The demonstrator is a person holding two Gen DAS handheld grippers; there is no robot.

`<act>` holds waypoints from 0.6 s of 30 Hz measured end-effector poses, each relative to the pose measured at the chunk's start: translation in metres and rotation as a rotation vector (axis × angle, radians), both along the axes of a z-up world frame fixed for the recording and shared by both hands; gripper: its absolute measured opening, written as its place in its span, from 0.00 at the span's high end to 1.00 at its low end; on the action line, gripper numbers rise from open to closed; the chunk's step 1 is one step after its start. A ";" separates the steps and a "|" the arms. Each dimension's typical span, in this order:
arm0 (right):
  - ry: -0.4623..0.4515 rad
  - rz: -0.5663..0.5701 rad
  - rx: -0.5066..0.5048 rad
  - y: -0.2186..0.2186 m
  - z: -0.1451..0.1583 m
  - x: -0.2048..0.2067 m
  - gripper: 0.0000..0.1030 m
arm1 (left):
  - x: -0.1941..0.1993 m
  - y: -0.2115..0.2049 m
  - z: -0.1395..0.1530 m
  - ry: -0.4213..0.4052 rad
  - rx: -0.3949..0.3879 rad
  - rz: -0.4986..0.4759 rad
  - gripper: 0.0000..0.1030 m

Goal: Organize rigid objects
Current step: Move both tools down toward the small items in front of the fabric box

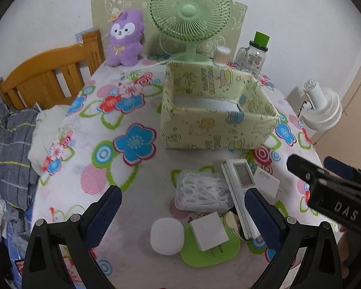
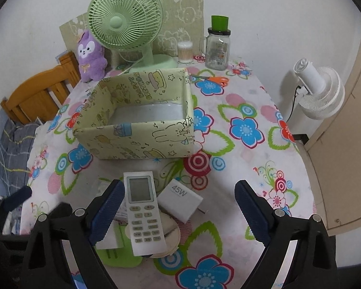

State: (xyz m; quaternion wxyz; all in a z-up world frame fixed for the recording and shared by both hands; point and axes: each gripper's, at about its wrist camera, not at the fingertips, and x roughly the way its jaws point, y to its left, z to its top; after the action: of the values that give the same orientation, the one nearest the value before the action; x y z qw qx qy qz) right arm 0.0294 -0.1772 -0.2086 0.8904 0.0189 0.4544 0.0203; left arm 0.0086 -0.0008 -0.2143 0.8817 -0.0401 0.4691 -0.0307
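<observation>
On the worktop (image 1: 142, 260) with its bright flower cloth, a small pile of things lies in front of a pale yellow cardboard box with cartoon drawings (image 2: 134, 142). The box stands open at the top, with a white bottom showing inside. In the pile there is a white remote control with a grey screen and small buttons (image 2: 143, 212), a white square charger marked 45W (image 2: 180, 197), a clear plastic box full of white floss picks (image 1: 202, 193), a round white puff-like thing (image 1: 167, 236), a white square plug block (image 1: 209, 233) and a flat green mat (image 1: 204, 255) under some of them. The remote rests partly on a round cream-coloured disc (image 2: 173, 238).

The left tongs (image 1: 183, 219) are wide open and hang just above the pile, holding nothing. The floss box, the white round thing and the plug block show between their blue pads. The right tongs (image 2: 179, 213) are open too, and hold nothing. The remote and the 45W charger lie between their fingers, with the remote close to the left finger.

At the back of the worktop stand a light green desk fan (image 1: 190, 19), a purple plush animal (image 1: 125, 38), a glass jar with a green lid (image 2: 217, 45) and a small tub of cotton swabs (image 2: 185, 51). Orange-handled scissors (image 2: 214, 80) lie behind the box. A white fan (image 2: 320, 91) stands off to the right by the wall.
</observation>
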 end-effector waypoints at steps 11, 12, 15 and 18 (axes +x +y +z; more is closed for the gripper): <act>0.047 0.021 0.023 0.005 -0.044 0.008 0.08 | -0.001 -0.017 -0.053 0.053 0.014 -0.018 0.06; 0.053 0.025 0.023 0.006 -0.048 0.008 0.08 | -0.002 -0.018 -0.057 0.058 0.016 -0.020 0.06; 0.062 0.035 0.013 0.008 -0.055 0.007 0.08 | -0.004 -0.023 -0.064 0.061 0.019 -0.032 0.07; 0.067 0.045 0.004 0.011 -0.060 0.008 0.08 | -0.006 -0.027 -0.069 0.056 0.041 -0.043 0.08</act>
State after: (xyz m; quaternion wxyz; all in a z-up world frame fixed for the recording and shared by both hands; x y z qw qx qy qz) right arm 0.0372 -0.1663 -0.2689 0.8740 0.0114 0.4841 0.0407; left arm 0.0025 -0.0283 -0.2830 0.8681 -0.0128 0.4947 -0.0391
